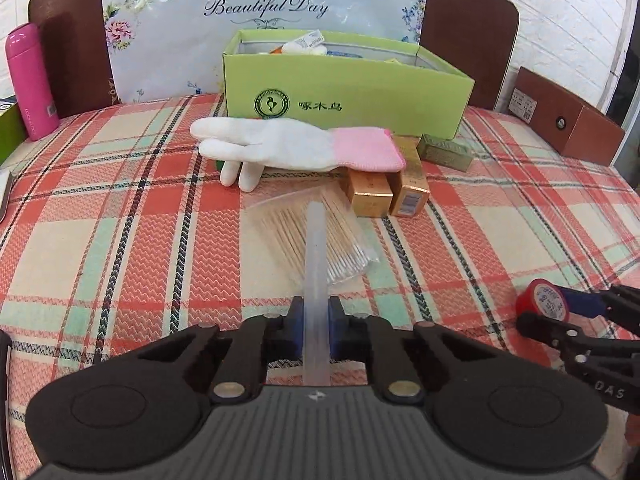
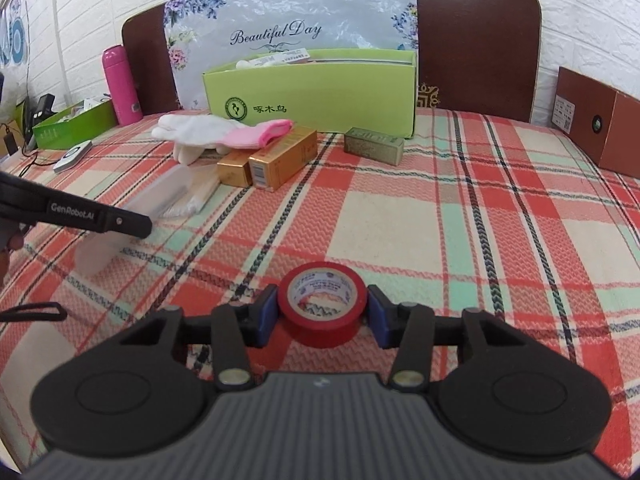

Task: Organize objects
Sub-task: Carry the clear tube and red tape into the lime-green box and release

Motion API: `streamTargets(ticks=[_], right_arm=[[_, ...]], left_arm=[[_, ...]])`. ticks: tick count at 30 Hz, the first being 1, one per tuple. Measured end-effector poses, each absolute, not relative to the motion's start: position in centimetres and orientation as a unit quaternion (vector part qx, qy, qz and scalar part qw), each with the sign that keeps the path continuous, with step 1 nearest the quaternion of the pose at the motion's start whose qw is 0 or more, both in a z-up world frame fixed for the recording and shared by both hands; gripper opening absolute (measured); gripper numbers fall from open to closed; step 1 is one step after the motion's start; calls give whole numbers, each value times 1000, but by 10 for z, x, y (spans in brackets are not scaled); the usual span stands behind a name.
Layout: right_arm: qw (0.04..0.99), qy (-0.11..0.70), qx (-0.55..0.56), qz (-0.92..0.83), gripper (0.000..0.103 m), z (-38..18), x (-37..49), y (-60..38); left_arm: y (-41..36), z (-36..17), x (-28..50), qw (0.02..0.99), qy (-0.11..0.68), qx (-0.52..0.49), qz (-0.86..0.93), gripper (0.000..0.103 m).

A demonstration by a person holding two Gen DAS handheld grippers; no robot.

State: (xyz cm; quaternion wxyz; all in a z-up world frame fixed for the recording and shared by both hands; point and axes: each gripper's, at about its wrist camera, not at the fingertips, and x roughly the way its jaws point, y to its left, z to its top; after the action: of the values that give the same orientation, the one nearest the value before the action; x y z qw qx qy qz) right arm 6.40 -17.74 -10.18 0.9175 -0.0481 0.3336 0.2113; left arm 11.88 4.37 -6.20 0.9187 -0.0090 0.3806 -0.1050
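My left gripper [image 1: 316, 316] is shut on a translucent glue stick [image 1: 316, 264] that points forward over a clear bag of cotton swabs [image 1: 316, 236]. My right gripper [image 2: 322, 312] is shut on a red tape roll [image 2: 323, 304], held low over the plaid tablecloth; it also shows in the left wrist view [image 1: 544, 300]. A white and pink glove [image 1: 296, 144] lies on two gold boxes [image 1: 388, 188] in front of the green open box [image 1: 344, 88]. A small olive box [image 1: 446, 152] lies beside them.
A pink bottle [image 1: 30, 80] stands at the far left beside a green tray [image 2: 74, 124]. A brown box [image 1: 568, 120] sits at the right edge. A remote [image 2: 72, 156] lies left. A floral bag and a chair back stand behind the green box.
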Motion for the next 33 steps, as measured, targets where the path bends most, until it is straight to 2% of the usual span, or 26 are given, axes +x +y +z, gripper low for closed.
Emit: streamTargets(ticks=[8,16,22,29,30,31,32,33], right_arm=[[926,277,-26,254,46,-58,88,-169],[955,175,-45,236,46,-3,158,-152],[965,158,-79,194,46,-1,231,-139],[964,176,-89,178,46,-26,303,-127],[964,178,-85,178,46,-31,309,-125],[964,179,-83,179,50,-36,314,-124],[963,180,-85,180,62,-41,317,-123],[964,182,-88,173,67,-46,319,-123]], left_arm=[[47,4,113,942,300,-36,-149,11],[23,66,185,954,234,-64,-177,11],[-4,78,265,948,229,-94,-201,11],[-24,57,330,940,247,-114,-206,11],[-23,54,335,940,243,-118,-206,14],[-21,49,338,940,243,-121,-207,29],[-19,46,340,939,248,-122,-206,41],[-17,43,340,938,254,-123,-199,67]])
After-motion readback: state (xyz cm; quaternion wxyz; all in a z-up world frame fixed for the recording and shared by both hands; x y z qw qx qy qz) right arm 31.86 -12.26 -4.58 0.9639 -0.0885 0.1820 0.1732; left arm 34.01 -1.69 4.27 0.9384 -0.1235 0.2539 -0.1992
